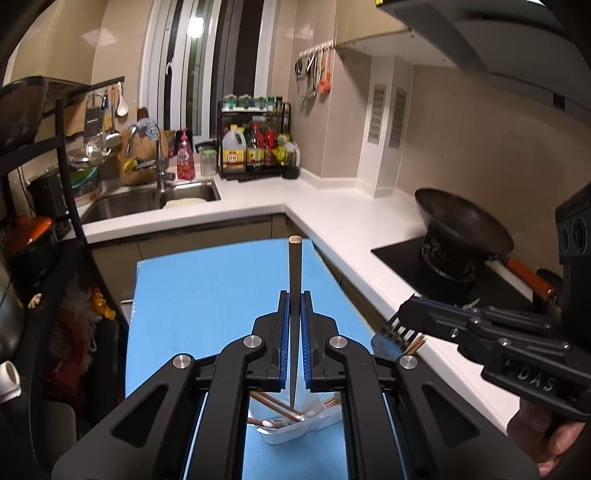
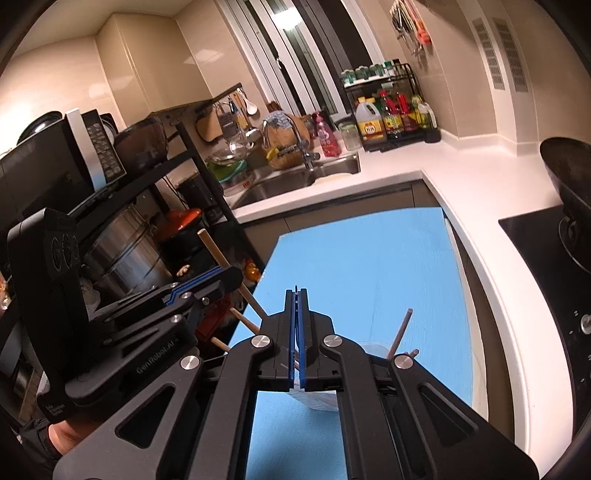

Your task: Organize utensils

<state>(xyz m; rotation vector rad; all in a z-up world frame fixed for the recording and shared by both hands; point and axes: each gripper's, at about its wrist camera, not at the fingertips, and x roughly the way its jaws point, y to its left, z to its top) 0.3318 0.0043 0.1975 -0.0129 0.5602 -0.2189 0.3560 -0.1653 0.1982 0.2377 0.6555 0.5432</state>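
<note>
Above the blue mat, your left gripper is clenched on one chopstick. Your right gripper is clamped on a fork. Several chopsticks already sit in the white container; both held utensils remain unplaced.

Warm, dim indoor light, glare on the window, fisheye bending and dark vignetting at edges.

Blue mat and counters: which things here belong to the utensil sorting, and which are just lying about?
Job: chopstick in left tongs; tined utensil in right tongs; white tub holding more chopsticks; blue mat.
Lying about: wok; sauce bottles; sink; microwave.
</note>
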